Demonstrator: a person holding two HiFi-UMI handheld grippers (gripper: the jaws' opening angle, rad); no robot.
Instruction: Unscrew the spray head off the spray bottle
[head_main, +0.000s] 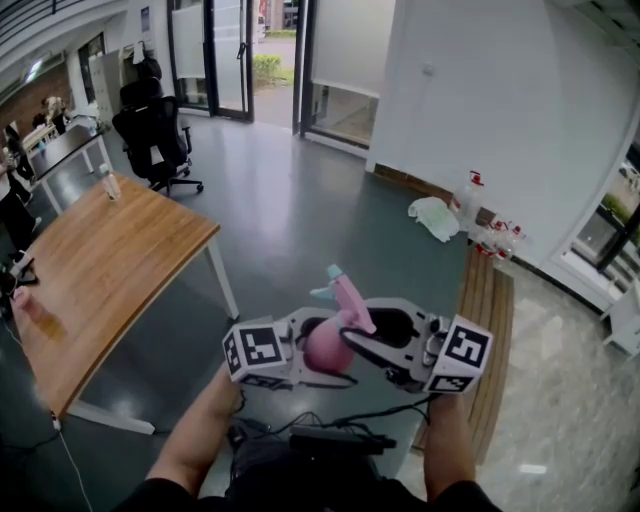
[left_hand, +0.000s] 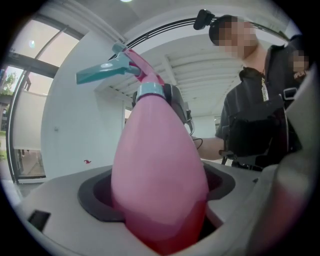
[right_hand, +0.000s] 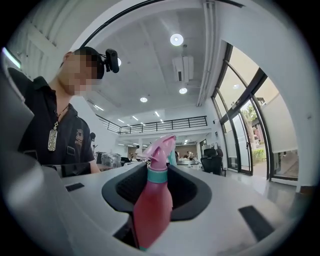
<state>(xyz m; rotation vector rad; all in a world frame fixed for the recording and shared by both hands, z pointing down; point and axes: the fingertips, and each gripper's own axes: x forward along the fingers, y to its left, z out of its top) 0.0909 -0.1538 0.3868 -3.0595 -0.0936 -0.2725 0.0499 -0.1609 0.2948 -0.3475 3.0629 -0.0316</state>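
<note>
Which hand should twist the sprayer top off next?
Right, probably. The right gripper clamps the spray bottle at its thin neck, just under the teal collar and spray head. The left gripper holds the fat body, good for steadying.

spray bottle (left_hand: 159, 165) base hidden between jaws of the left gripper (left_hand: 160, 220); wall-side clutter (head_main: 470, 215) too small

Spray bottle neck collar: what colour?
Teal collar on a pink bottle; shows best in the left gripper view.
</note>
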